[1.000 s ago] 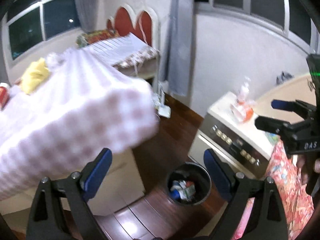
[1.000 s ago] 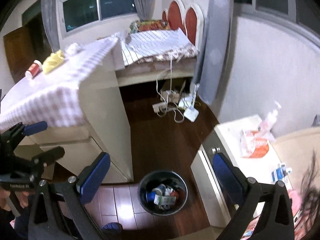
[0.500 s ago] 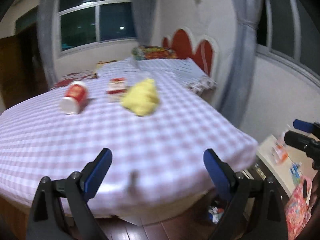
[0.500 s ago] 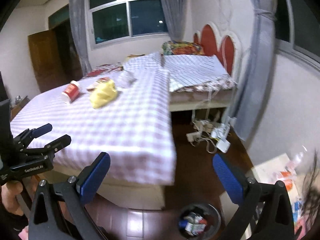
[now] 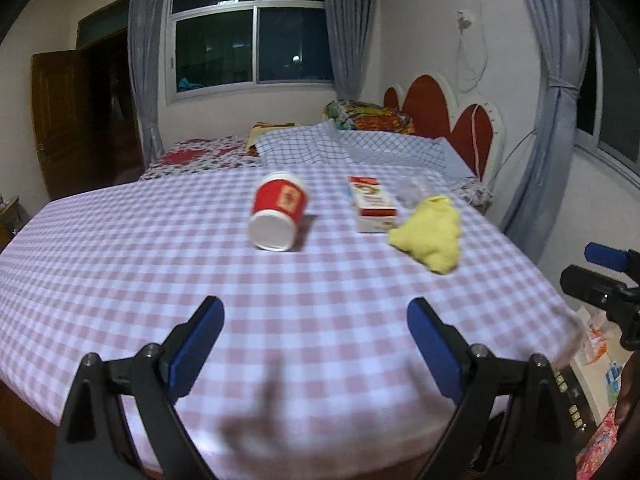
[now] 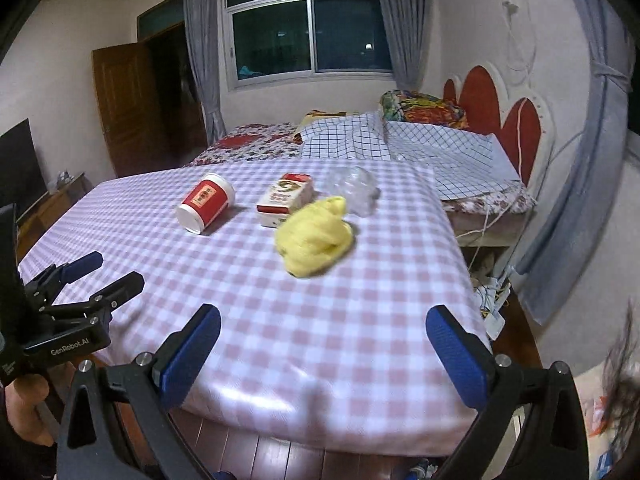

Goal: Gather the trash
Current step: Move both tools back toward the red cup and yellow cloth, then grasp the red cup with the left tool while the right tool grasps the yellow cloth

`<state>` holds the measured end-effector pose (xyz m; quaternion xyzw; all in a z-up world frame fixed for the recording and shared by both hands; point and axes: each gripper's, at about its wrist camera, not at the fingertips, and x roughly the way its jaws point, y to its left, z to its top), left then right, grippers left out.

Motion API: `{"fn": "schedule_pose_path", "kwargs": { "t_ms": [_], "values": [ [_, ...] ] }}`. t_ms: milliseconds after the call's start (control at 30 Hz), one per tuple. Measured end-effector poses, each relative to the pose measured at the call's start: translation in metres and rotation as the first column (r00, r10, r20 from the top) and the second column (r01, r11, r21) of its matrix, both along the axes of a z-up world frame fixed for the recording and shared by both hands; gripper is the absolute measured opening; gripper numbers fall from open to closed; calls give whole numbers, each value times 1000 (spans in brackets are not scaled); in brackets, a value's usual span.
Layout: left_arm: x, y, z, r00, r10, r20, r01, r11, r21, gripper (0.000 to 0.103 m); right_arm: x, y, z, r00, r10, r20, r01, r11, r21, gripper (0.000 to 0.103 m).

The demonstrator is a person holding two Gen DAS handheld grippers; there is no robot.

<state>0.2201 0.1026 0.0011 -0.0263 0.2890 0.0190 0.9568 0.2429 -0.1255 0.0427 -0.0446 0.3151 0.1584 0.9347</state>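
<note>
Room: bedroom at night, checked table (image 5: 120,280) in front, bed behind w/ red headboard (image 5: 440,112).
Landmark: red cup (image 5: 277,211), on its side mid-table.
Trash: carton (image 5: 372,204) just right of cup; yellow wad (image 5: 430,234) right of carton, touching it; clear wrapper (image 6: 356,188) behind wad.
Feel: cup prob. light, thin, may roll, so pinch across its side. Wad soft, squishy, grab anywhere. Carton stiff, hold by long sides. Wrapper likely slippery.
Left gripper (image 5: 316,336): fingers wide apart, nothing in them, near table edge.
Right gripper (image 6: 324,344): also spread, nothing held.
In the way: nothing btwn grippers & cup.
</note>
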Motion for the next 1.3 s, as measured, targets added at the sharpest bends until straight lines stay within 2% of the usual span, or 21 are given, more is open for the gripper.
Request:
{"fn": "schedule_pose_path", "kwargs": {
  "t_ms": [133, 533, 767, 833, 900, 933, 967, 1000, 1033, 1067, 1133, 1300],
  "values": [
    [25, 21, -3, 1000, 14, -20, -14, 1000, 1, 92, 27, 19, -5, 1000, -5, -18, 5, 1000, -4, 103],
    [115, 34, -22, 994, 28, -104, -29, 1000, -6, 92, 120, 48, -34, 994, -29, -103, 25, 999, -33, 102],
    [162, 38, -29, 987, 36, -160, -31, 999, 30, 92, 147, 59, -51, 990, -6, -140, -1, 999, -46, 99],
    [167, 38, -29, 984, 37, -172, -31, 999, 37, 92, 150, 61, -57, 989, 1, -150, -9, 999, -54, 94],
    [171, 39, -31, 982, 40, -186, -32, 998, 49, 87, 152, 63, -61, 987, 8, -158, -16, 998, -54, 89],
    [172, 40, -32, 981, 38, -192, -30, 998, 46, 76, 153, 63, -63, 987, 9, -162, -17, 998, -53, 83],
    [174, 40, -33, 978, 37, -204, -28, 999, 45, 61, 153, 62, -64, 986, 11, -167, -19, 999, -47, 78],
    [174, 40, -33, 978, 36, -208, -27, 999, 46, 61, 154, 61, -66, 984, 14, -175, -21, 999, -39, 66],
    [173, 39, -31, 979, 26, -201, -17, 999, 44, 60, 154, 60, -67, 983, 22, -182, -28, 999, -32, 45],
    [170, 38, -30, 982, 20, -189, -11, 999, 50, 60, 153, 59, -68, 982, 29, -186, -34, 999, -23, 38],
    [163, 31, -26, 986, 4, -169, 6, 998, 64, 60, 149, 56, -66, 983, 41, -176, -43, 999, -6, 30],
    [135, 7, -14, 991, -35, -131, 45, 996, 71, 59, 130, 39, -55, 990, 39, -134, -37, 999, 19, 27]
  ]
}}
